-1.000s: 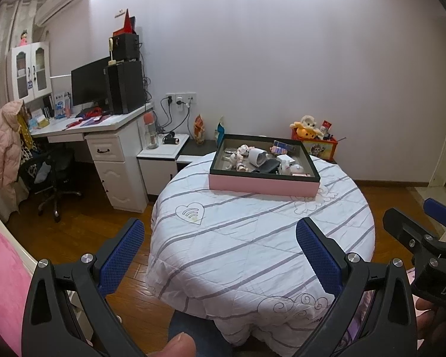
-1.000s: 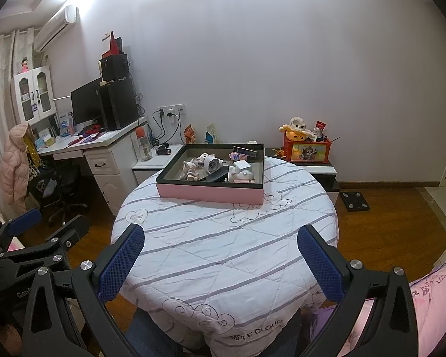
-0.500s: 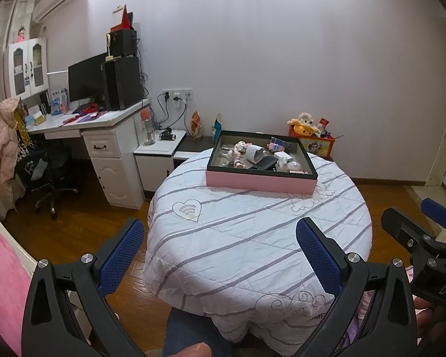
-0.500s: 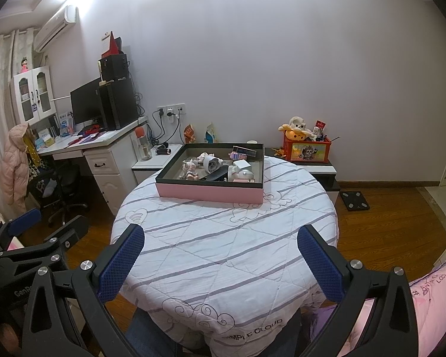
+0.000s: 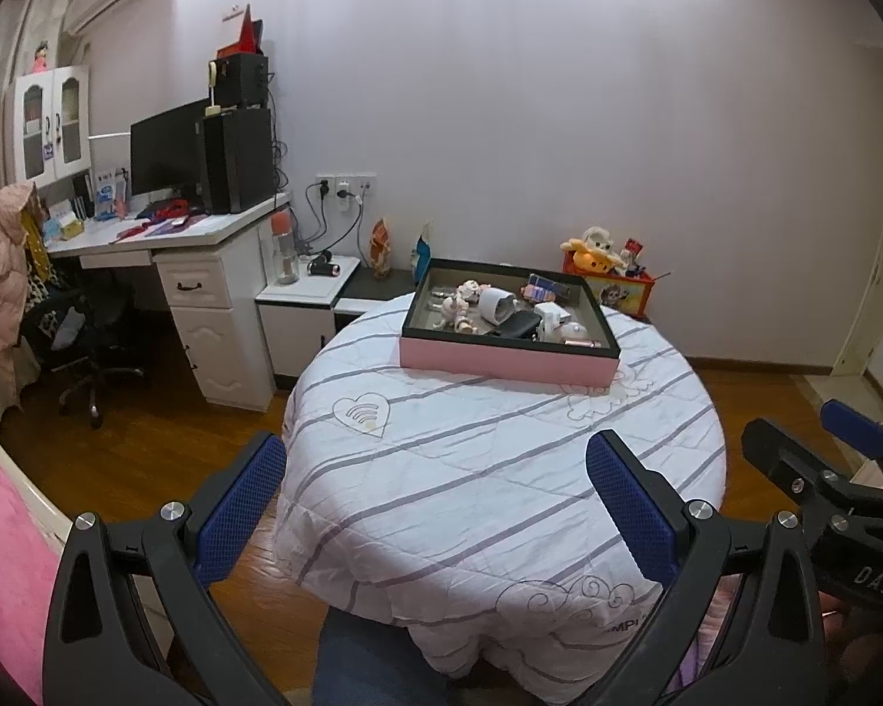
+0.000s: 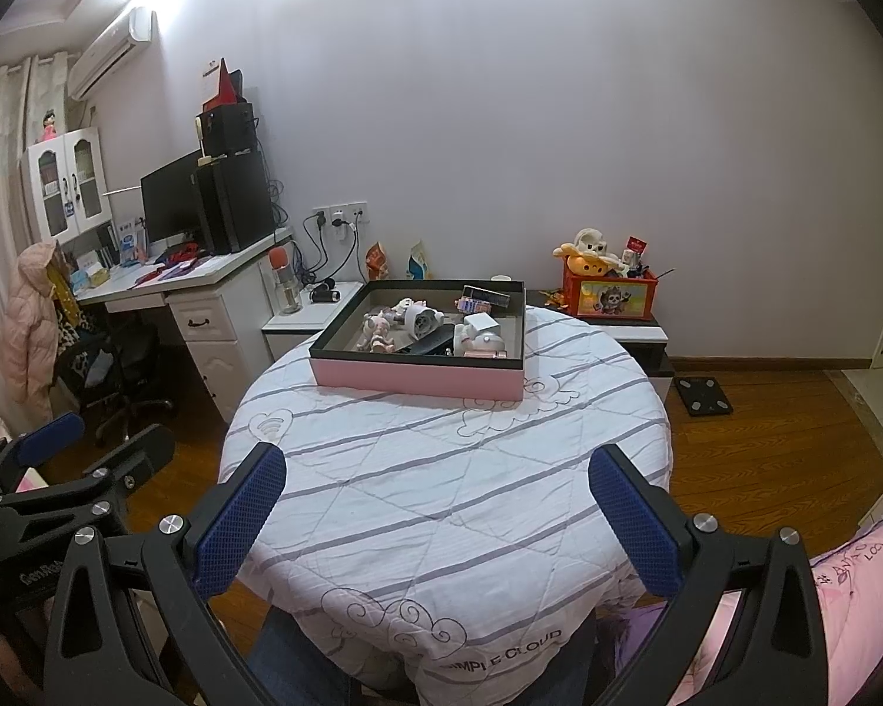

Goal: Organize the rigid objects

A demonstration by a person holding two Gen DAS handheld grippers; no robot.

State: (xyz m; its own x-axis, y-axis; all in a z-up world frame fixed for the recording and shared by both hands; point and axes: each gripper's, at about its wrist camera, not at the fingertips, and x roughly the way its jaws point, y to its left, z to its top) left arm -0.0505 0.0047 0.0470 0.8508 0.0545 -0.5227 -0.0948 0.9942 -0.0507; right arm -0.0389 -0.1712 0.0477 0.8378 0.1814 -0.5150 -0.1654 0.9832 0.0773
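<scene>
Covering the round table (image 6: pixel 441 488): a white striped quilt. At the table's far edge, a pink tray (image 6: pixel 421 379) with a black rim, holding small figurines (image 6: pixel 378 332), a white cylinder (image 6: pixel 421 320) and a black case (image 6: pixel 432 344). At the table's near edge, left gripper (image 5: pixel 435 494) and right gripper (image 6: pixel 438 500), both spread wide, holding nothing.

"SIMPLE CLOUD" on tablecloth (image 6: pixel 500 650) hem, "DAS" on right gripper (image 5: pixel 871 573) body
</scene>
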